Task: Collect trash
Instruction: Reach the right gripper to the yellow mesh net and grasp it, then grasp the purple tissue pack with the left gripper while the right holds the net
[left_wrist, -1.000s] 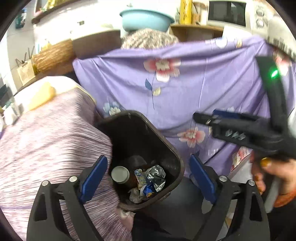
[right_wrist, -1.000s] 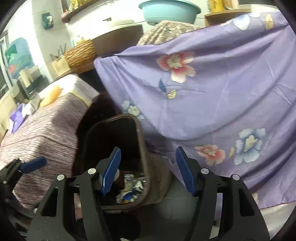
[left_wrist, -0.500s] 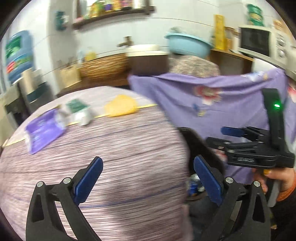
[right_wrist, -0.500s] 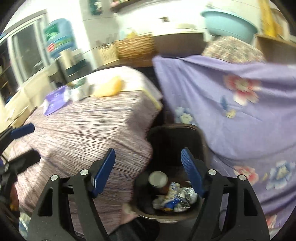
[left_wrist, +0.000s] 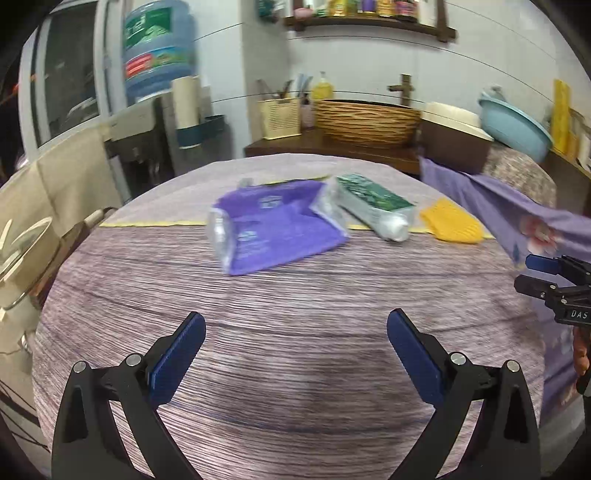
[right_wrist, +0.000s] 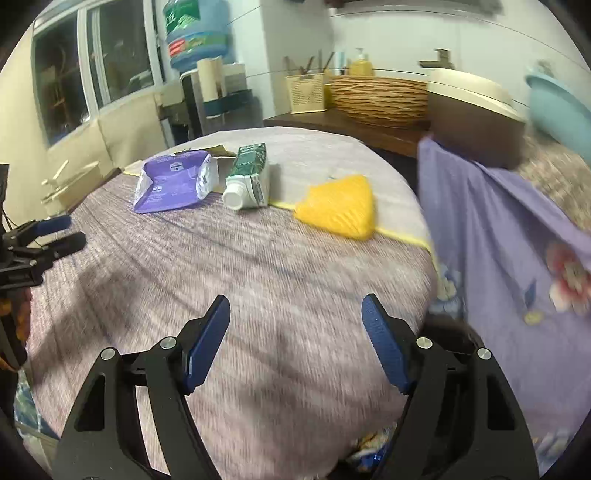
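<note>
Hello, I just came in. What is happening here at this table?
A person is collecting trash with a handheld gripper in each hand. Both the left gripper and the right gripper hover over the table with jaws open, holding nothing. Three things lie on the far part of the cloth: a purple pouch, a green and white tube beside it, and a yellow piece to the right. None is picked up yet.
</note>
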